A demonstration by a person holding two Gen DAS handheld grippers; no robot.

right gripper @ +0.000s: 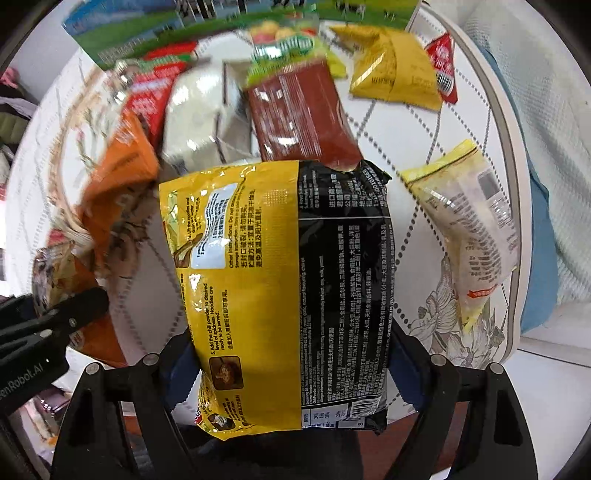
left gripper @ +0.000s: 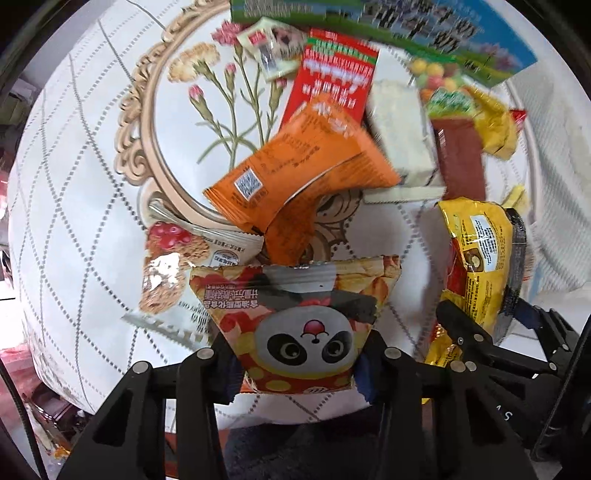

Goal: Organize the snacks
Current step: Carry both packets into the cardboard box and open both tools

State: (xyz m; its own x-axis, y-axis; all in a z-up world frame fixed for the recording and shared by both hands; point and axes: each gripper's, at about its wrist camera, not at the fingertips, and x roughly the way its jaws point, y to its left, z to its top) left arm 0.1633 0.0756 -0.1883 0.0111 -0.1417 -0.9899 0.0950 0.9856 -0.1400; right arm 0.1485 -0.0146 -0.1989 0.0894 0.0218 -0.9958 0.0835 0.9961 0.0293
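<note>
Clamped between the jaws of the left gripper (left gripper: pixel 299 363) is a red and yellow panda packet (left gripper: pixel 301 325), its cartoon panda face and a line of Chinese print turned upside down to the camera. Its lower edge sits pinched between the two black fingers, the rest standing out over the near edge of the round bench (left gripper: pixel 74 221), whose white quilted cloth carries a gold-framed carnation print.

The right gripper (right gripper: pixel 291 363) likewise has its jaws closed around a yellow and black noodle packet (right gripper: pixel 280 288). Its back reads "Add the chilli powder to desired level of spiciness. Noodles are ready to be served." and "Other Instructions", beside dense Chinese text and a barcode.

Further in, toward the middle of the bench, lies a heap: an orange packet (left gripper: pixel 299 166) with a QR code, a red packet (left gripper: pixel 332 74) with white Chinese lettering too blurred to read, a white wrapped block (left gripper: pixel 399 129) and a brown packet (left gripper: pixel 461 155). A cereal bar wrapper (left gripper: pixel 173 266) showing red berries lies just left of the panda packet. A green and blue carton (left gripper: pixel 388 29) stands at the far edge.
</note>
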